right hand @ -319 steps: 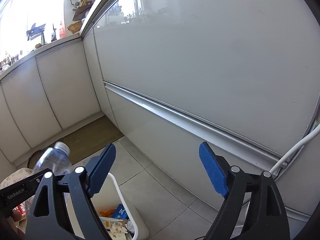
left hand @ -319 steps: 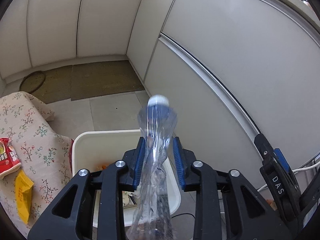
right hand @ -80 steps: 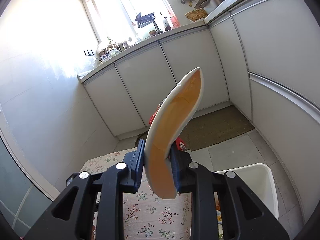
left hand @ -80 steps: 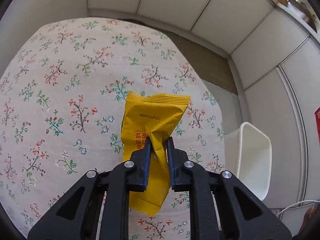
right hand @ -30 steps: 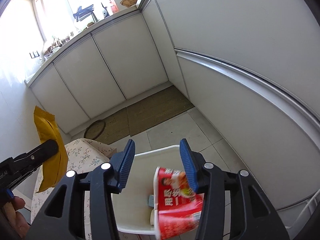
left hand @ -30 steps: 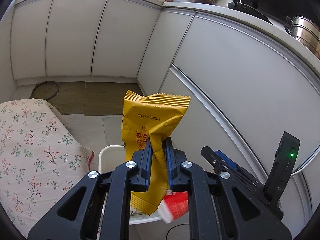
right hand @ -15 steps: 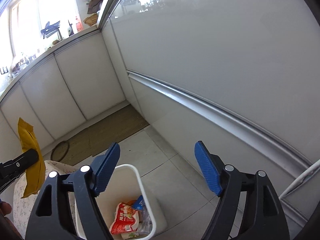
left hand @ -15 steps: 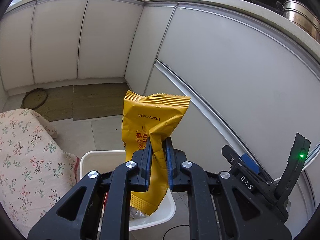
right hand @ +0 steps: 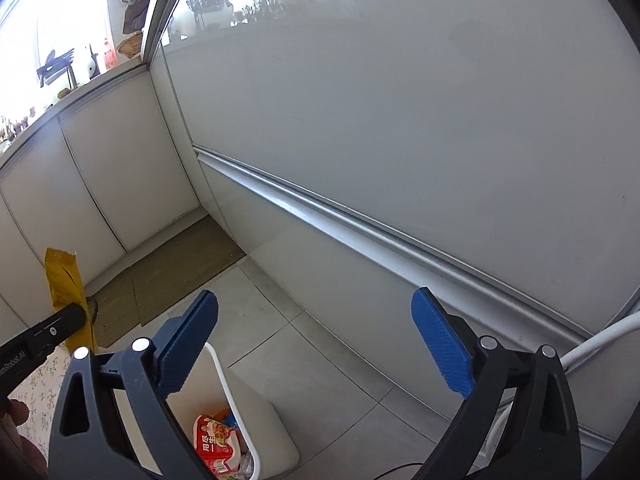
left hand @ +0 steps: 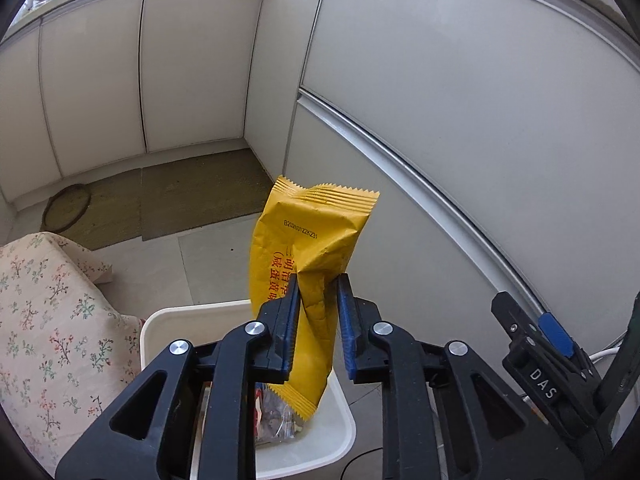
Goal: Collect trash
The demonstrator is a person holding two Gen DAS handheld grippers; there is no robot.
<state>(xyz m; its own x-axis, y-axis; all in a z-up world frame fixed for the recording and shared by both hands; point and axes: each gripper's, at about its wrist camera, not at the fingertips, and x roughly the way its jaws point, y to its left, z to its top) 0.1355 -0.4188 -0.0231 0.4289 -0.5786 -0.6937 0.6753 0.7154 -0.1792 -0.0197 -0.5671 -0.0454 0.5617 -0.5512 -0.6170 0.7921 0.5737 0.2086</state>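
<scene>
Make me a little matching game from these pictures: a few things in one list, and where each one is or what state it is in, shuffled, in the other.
Things:
1. yellow wrapper
2. red packet
3. right gripper
4. flowered cloth

Places or states:
A. lying inside the white bin
B. fingers spread wide, nothing between them
C. covering the furniture beside the bin
D. between the fingers of the left gripper, above the bin

Pairs: 1-D, 2-A, 3-B, 4-C
</scene>
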